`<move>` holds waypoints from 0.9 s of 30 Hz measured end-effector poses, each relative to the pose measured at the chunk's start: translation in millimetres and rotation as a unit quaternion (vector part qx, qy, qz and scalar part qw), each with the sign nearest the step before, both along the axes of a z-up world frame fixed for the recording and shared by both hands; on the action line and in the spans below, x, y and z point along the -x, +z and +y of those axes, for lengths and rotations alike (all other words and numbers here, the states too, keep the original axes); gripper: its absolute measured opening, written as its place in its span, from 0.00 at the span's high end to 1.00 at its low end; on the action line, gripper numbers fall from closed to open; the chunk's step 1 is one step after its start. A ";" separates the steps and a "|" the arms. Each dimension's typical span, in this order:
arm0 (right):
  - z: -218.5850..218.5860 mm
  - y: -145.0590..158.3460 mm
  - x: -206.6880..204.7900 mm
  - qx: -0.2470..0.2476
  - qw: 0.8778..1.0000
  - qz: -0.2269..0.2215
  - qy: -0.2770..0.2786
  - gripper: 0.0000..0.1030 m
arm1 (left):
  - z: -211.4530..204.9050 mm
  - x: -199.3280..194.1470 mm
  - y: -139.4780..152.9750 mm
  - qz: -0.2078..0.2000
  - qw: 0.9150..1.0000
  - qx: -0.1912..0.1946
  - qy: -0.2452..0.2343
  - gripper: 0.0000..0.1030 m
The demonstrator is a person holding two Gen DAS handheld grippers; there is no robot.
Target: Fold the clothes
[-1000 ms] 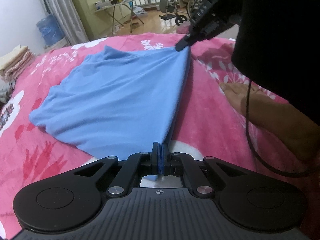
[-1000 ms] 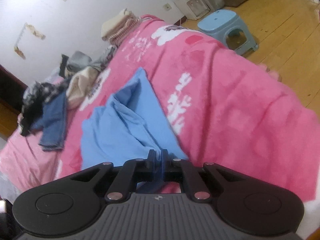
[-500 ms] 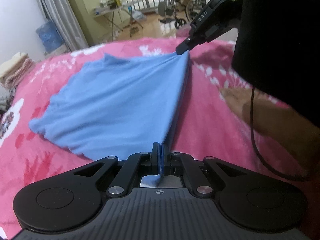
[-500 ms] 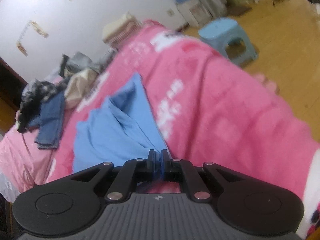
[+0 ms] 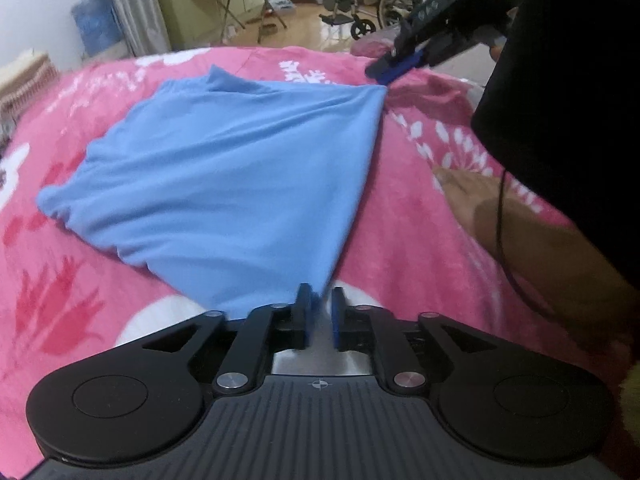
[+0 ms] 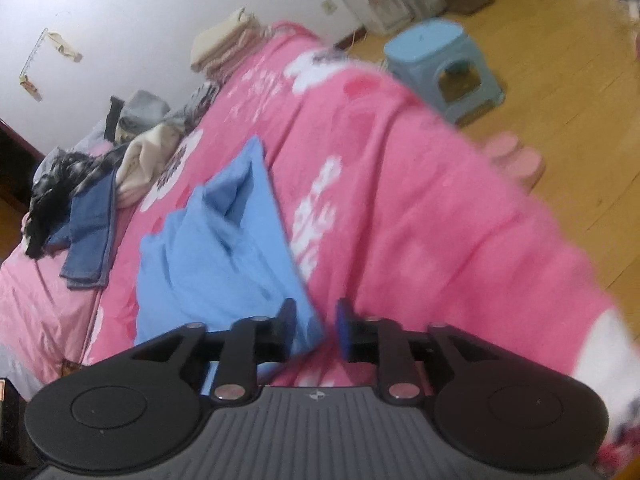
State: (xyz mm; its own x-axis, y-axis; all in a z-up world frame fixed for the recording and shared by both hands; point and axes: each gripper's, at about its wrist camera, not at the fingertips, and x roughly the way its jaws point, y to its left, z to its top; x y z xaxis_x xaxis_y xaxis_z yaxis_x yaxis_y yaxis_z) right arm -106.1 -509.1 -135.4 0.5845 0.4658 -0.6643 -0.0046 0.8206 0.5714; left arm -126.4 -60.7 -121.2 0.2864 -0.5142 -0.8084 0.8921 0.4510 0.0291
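A light blue garment (image 5: pixel 224 168) lies folded on the pink flowered blanket (image 5: pixel 400 240). My left gripper (image 5: pixel 320 312) stands open at the garment's near corner, with the cloth edge just off its left finger. In the right wrist view the same blue garment (image 6: pixel 224 248) spreads ahead, and my right gripper (image 6: pixel 316 320) is open with the garment's corner lying between its fingers. The left wrist view shows the right gripper (image 5: pixel 390 70) above the far right corner, a little apart from it.
A pile of clothes with jeans (image 6: pixel 88 220) lies at the far end of the bed. Folded towels (image 6: pixel 224 44) sit near the wall. A blue stool (image 6: pixel 444 68) stands on the wooden floor. A person's bare foot (image 5: pixel 480 200) rests on the blanket to my right.
Both grippers were shut on the garment's corners and have opened. The stretched right edge has dropped onto the blanket, and the right gripper has lifted slightly away.
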 end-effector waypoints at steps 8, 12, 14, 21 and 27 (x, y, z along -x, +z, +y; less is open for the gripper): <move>14.6 23.4 -63.1 -0.078 0.997 -0.009 0.014 0.63 | 14.3 -19.9 15.8 0.053 0.996 0.054 0.052 0.80; 33.1 8.2 -116.6 -0.143 0.989 0.043 0.003 0.61 | 6.9 -31.8 7.1 0.064 0.993 0.059 0.080 0.80; 40.4 0.4 -140.9 -0.158 0.985 0.064 -0.001 0.61 | 6.8 -34.4 2.8 0.071 0.992 0.061 0.089 0.80; 66.0 -14.0 -194.8 -0.115 0.988 0.092 0.039 0.62 | 8.2 -41.3 -9.1 0.096 0.987 0.069 0.108 0.80; 92.9 -5.4 -214.8 -0.033 0.992 0.054 0.108 0.62 | 10.4 -41.8 -11.4 0.100 0.987 0.074 0.101 0.80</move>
State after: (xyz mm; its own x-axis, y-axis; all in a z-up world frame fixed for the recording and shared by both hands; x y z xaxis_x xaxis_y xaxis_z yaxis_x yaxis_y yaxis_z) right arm 108.7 -416.2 -140.9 0.3940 0.6174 -0.6809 -0.1123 0.7676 0.6310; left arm -84.6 -50.3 -132.6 0.2372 -0.5798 -0.7795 0.7642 0.6067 -0.2187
